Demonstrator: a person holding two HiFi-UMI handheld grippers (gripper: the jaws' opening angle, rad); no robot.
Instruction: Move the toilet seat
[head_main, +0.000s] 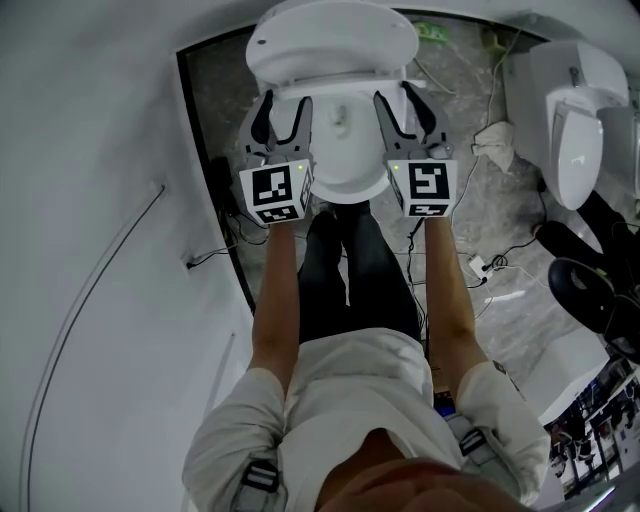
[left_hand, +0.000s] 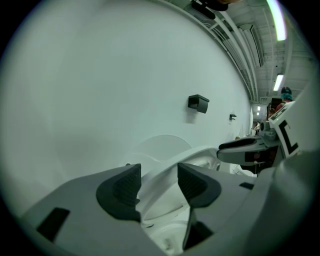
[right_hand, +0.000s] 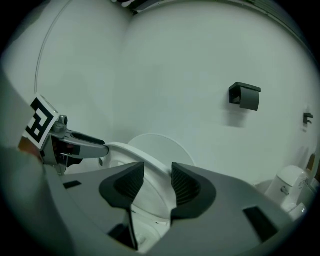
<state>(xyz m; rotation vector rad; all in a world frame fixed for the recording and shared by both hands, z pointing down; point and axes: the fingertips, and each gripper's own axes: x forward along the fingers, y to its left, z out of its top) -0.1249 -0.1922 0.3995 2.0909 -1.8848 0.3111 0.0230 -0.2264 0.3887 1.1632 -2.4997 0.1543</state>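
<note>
Right gripper (head_main: 403, 105) — fingers clamped on the toilet seat (right_hand: 131, 151) rim. Left gripper (head_main: 285, 105) — fingers apart, same rim passing between them, contact unclear. Lid (right_hand: 162, 147) upright beyond the fingertips.

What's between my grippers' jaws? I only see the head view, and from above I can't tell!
Observer: The right gripper has the seat rim between its jaws, and they look closed on it.
Operator: And the other?
Observer: The left gripper has the rim between its jaws too, but they stand wider and don't seem to pinch it yet.
Operator: What's ahead of them?
Observer: A small black box hangs on the wall, up and to the right of the raised lid.
</note>
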